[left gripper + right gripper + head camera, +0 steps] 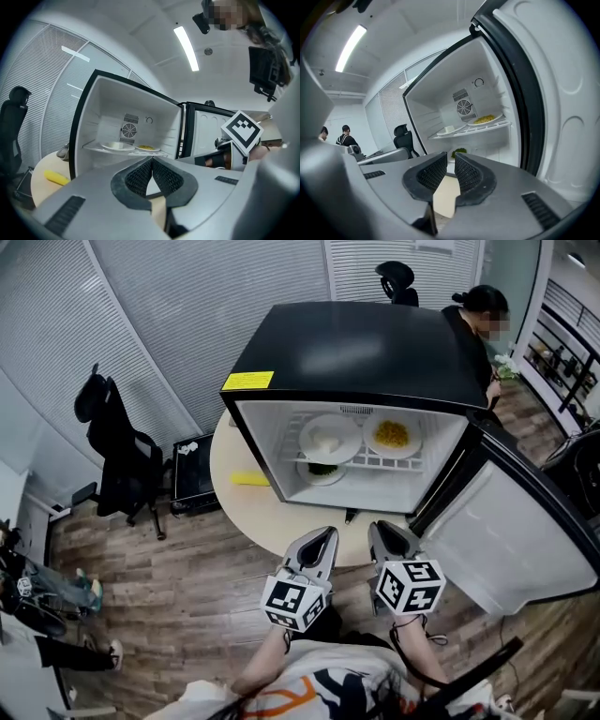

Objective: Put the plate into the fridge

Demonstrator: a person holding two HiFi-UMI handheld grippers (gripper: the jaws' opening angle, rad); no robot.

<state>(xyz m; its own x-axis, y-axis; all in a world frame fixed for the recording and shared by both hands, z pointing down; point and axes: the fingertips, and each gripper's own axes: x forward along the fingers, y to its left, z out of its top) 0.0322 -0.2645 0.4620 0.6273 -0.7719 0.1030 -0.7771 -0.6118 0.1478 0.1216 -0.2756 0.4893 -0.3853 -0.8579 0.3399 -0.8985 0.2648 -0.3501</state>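
A black mini fridge (356, 343) stands open on a round table (230, 451). On its wire shelf sit a white plate with a pale lump (328, 439) and a plate of yellow food (392, 436). Below them is a plate of green food (322, 470). Both grippers hover side by side in front of the fridge, short of the table edge. My left gripper (322, 540) has its pads touching, empty (152, 159). My right gripper (386, 532) shows a narrow gap between its pads with nothing in it (451, 157). The right gripper view shows the shelf plates (451, 130) and the greens (459, 153).
The fridge door (506, 531) swings wide to the right, close beside my right gripper. A yellow object (249, 479) lies on the table left of the fridge. An office chair (117, 451) and a black box (194, 470) stand at left. A person (478, 315) stands behind the fridge.
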